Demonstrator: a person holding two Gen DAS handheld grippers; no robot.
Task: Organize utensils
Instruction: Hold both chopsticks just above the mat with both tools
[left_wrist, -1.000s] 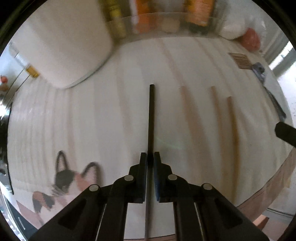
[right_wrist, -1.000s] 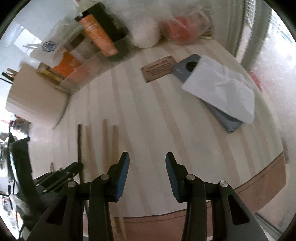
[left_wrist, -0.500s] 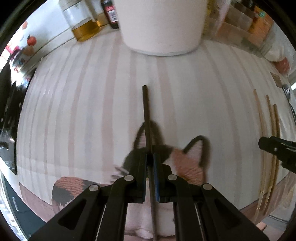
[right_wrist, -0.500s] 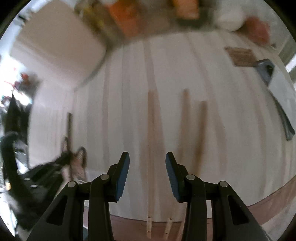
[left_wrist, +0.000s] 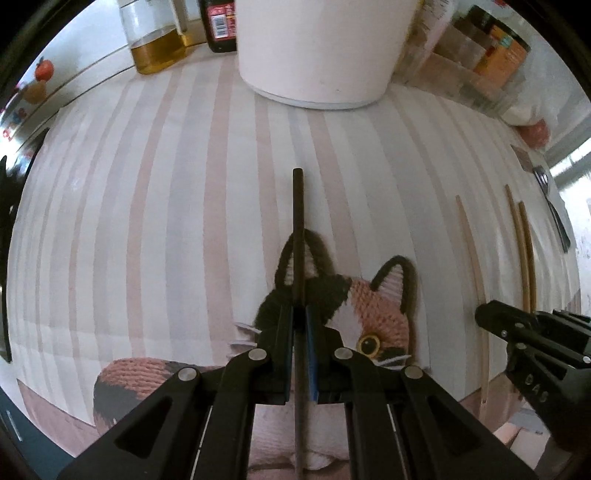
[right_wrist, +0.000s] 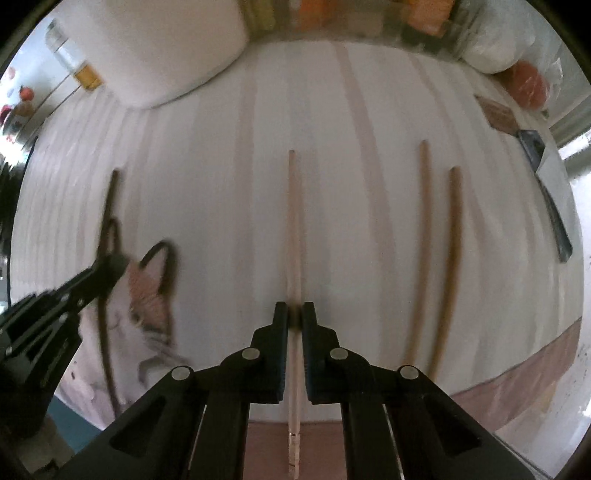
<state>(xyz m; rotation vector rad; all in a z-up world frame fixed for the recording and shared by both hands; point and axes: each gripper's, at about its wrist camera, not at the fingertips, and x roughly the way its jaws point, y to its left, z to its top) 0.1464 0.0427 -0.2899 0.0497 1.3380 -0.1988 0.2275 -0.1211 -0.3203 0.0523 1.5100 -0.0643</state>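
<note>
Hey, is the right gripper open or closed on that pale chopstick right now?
Closed. The right gripper has just shut, its pads against the pale chopstick running between them.

Striped tablecloth (left_wrist: 155, 206) covering the table, pale bands running near to far, with a pinkish border (right_wrist: 517, 384) along the near edge. On it: cat-shaped mat (left_wrist: 373, 306) near left; pale chopstick (right_wrist: 293, 221) at centre; two brown chopsticks (right_wrist: 439, 258) side by side to its right, all lengthwise. Far left, a white pot (left_wrist: 317, 48) with an oil bottle (left_wrist: 157, 40) and a dark bottle (left_wrist: 219, 26) beside it. Far right, a clear bin of packets (left_wrist: 484, 59), a wooden coaster (right_wrist: 498, 114) and a white bag (right_wrist: 491, 51).
</note>
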